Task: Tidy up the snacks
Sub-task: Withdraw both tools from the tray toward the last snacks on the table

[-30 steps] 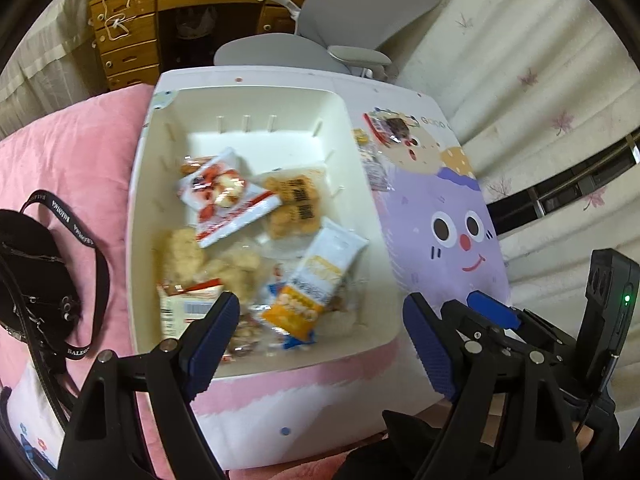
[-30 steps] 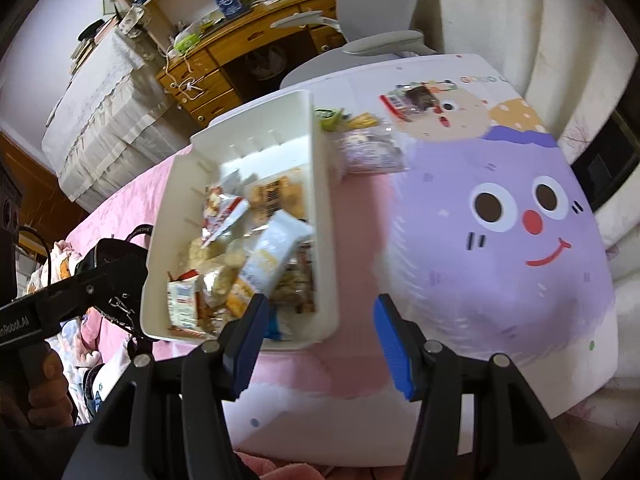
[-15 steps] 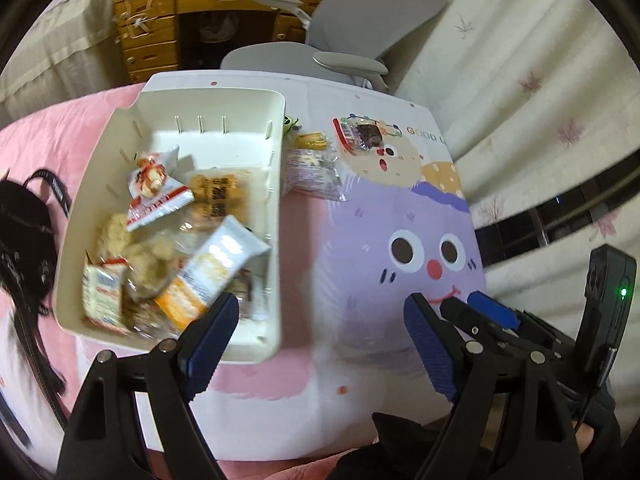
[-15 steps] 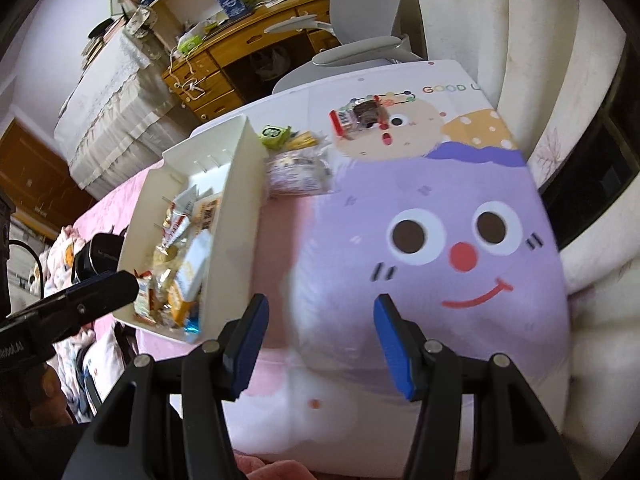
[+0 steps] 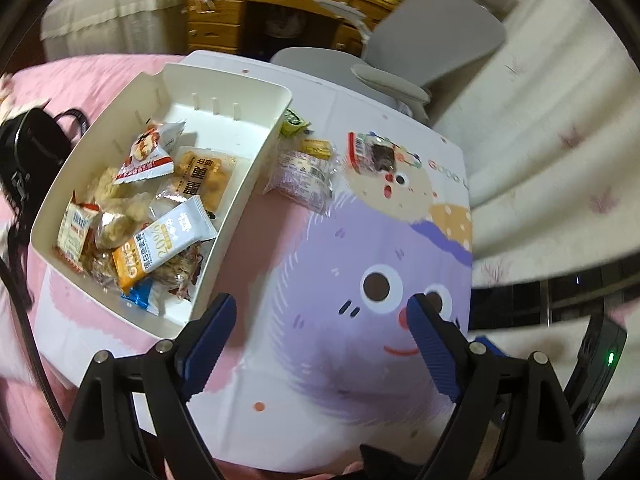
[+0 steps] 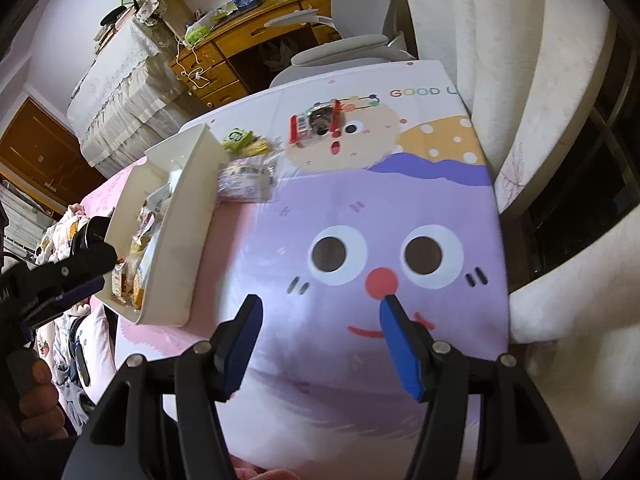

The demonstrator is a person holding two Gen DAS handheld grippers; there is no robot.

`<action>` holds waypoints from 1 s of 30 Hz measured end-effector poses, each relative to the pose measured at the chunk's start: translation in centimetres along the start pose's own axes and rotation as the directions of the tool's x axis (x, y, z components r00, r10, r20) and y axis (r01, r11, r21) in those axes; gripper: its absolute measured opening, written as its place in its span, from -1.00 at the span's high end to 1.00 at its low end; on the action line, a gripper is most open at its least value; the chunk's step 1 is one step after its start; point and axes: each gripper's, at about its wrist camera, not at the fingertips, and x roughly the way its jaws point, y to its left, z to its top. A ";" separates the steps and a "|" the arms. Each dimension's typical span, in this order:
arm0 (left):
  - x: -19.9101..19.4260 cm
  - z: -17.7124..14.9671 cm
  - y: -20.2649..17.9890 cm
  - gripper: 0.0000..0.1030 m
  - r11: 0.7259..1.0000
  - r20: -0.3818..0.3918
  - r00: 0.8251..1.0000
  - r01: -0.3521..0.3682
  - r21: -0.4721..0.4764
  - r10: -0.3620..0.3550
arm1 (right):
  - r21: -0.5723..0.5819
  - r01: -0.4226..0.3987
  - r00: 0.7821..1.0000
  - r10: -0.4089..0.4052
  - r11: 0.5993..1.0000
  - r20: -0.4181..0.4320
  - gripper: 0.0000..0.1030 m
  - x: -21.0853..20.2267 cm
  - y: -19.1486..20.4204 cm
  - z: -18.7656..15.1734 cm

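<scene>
Bedroom setting: a table (image 6: 460, 208) with a purple cartoon-face cover fills centre frame, a wooden desk (image 6: 248, 40) and grey chair (image 5: 436, 40) behind it at top. At left a white bin (image 5: 240, 196) holds packaged snacks (image 5: 168, 240), while four loose packets (image 5: 300, 172) lie just right of its wall, toward the upper centre. Left gripper (image 5: 320, 320) stands spread wide and empty at bottom of its view; right gripper (image 6: 318, 328), jaws just opening, is likewise empty.

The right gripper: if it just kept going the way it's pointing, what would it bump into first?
Probably the table top: the right gripper points steeply down at the bare purple cartoon face printed there, jaws open and empty. No snack lies in that line, though depth is hard to judge.
</scene>
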 end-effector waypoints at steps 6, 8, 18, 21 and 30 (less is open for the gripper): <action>1.7 2.3 -1.0 -0.67 0.989 -0.001 0.999 -0.046 -0.143 0.046 | -0.006 0.001 1.000 -0.001 1.000 0.017 -0.20 0.5 -1.3 2.2; 2.6 3.2 -1.2 -0.68 0.979 0.001 0.999 -0.048 -0.198 0.049 | -0.009 0.005 1.000 -0.005 1.000 0.022 -0.21 0.9 -1.5 3.1; 7.7 6.9 -1.2 -0.73 0.910 0.004 0.998 -0.059 -0.409 0.066 | -0.039 0.029 0.998 -0.027 0.999 0.065 -0.22 4.0 -1.9 8.4; 9.3 7.7 -0.8 -0.75 0.891 -0.001 0.998 -0.060 -0.450 0.067 | -0.050 0.037 0.996 -0.033 0.998 0.086 -0.22 5.5 -1.8 10.1; 13.9 9.8 0.7 -0.76 0.836 0.008 0.996 -0.066 -0.545 0.085 | -0.107 0.034 0.989 -0.017 0.994 0.149 -0.32 10.5 -1.1 14.8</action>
